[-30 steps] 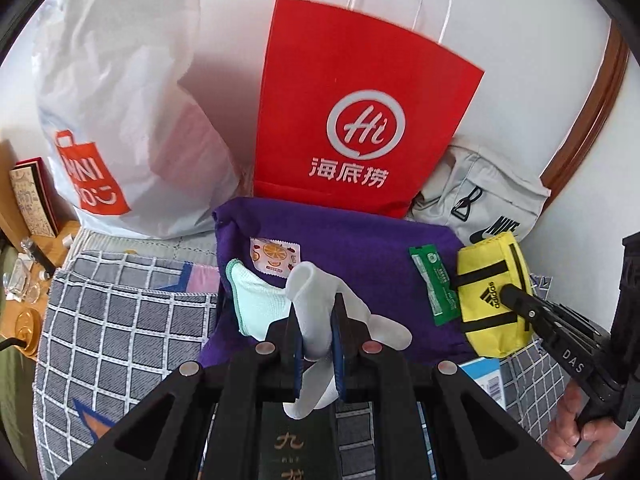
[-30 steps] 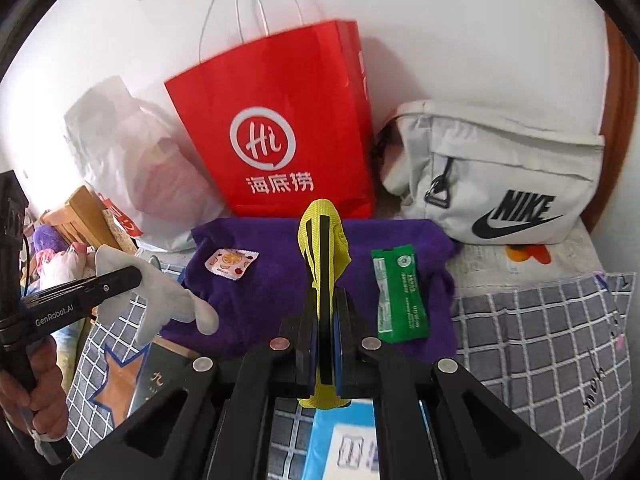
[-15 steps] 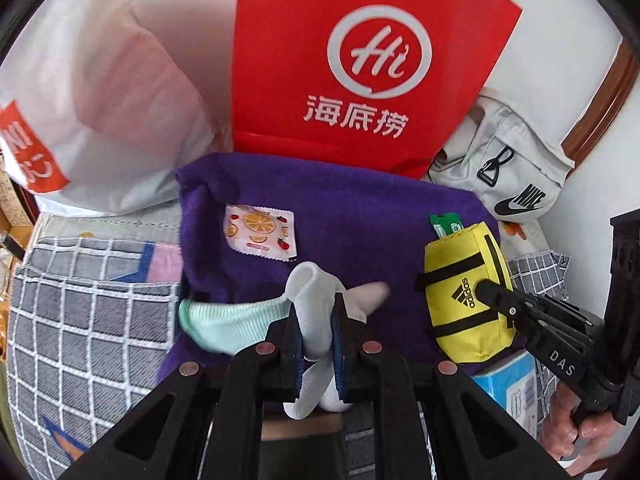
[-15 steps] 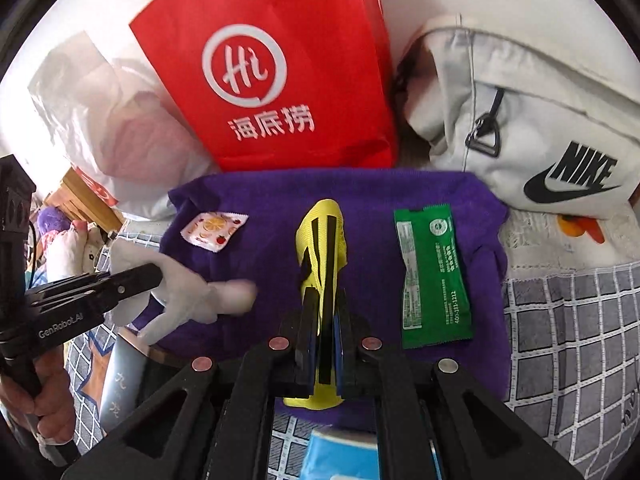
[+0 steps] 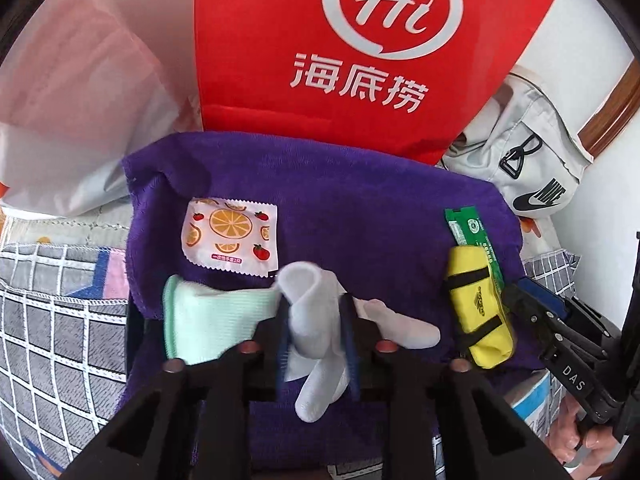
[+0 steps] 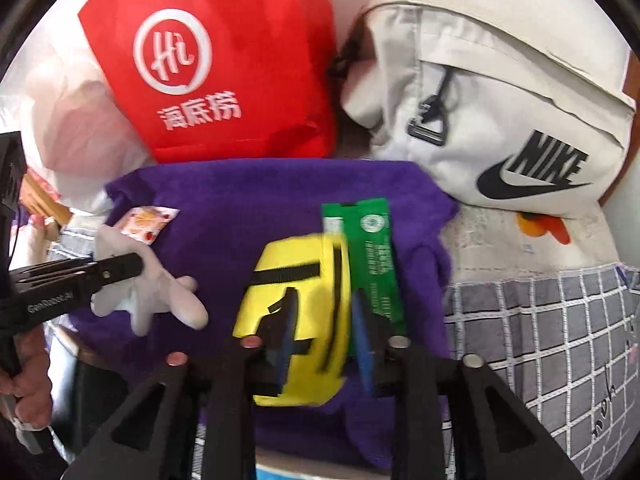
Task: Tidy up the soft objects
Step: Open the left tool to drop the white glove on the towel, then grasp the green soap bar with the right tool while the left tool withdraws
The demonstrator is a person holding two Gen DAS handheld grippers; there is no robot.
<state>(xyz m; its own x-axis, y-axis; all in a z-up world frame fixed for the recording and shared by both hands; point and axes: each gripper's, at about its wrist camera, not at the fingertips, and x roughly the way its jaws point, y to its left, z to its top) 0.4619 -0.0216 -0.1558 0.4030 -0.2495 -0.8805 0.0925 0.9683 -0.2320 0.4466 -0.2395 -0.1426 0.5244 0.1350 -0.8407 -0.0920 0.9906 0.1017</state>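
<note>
A purple towel (image 5: 340, 200) lies spread before a red paper bag. My left gripper (image 5: 316, 328) has its fingers a little apart around a white sock (image 5: 316, 320) that rests on the towel, its mint-green end (image 5: 208, 320) to the left. My right gripper (image 6: 320, 344) is open; the yellow pouch (image 6: 296, 312) has tipped flat on the towel between its fingers, against a green sachet (image 6: 372, 256). In the left wrist view the pouch (image 5: 478, 308) lies at the towel's right edge. An orange-print packet (image 5: 230, 236) lies on the towel.
The red paper bag (image 5: 360, 52) stands behind the towel. A white plastic bag (image 5: 72, 100) is at the left, a grey Nike bag (image 6: 500, 112) at the right. Grey checked bedding (image 6: 560, 340) surrounds the towel. A blue-white box (image 5: 532, 400) sits under the towel's right corner.
Both grippers moved forward and down onto the towel. The right fingers opened and the yellow pouch fell flat. The left fingers have spread somewhat around the sock.
</note>
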